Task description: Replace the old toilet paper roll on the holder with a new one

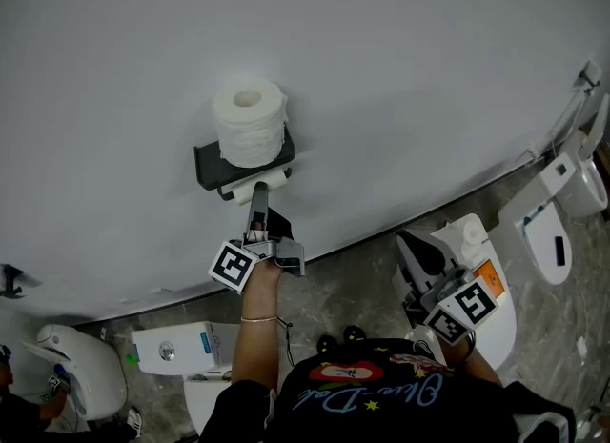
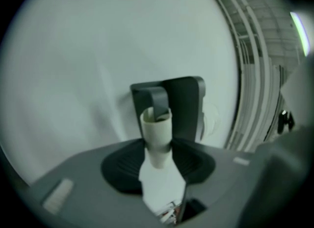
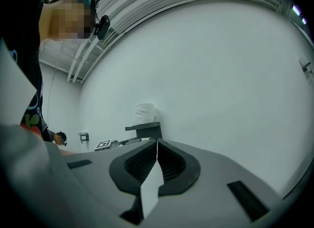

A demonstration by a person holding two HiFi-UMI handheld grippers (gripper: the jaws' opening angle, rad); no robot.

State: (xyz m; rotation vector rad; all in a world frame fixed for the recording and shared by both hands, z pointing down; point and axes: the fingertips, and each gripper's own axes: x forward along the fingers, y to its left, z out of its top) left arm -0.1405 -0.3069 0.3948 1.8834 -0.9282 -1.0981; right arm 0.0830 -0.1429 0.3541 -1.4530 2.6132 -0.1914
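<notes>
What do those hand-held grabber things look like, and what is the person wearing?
The left gripper and right gripper are dark grey two-jaw tools, each bearing a white cube printed with black square markers. The jaws carry black ribbed pads. The person wears a black shirt with a colourful print and a thin bracelet.

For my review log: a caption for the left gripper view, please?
Left gripper closed on the empty cardboard tube sitting on the dark wall holder arm, white wall behind.
</notes>
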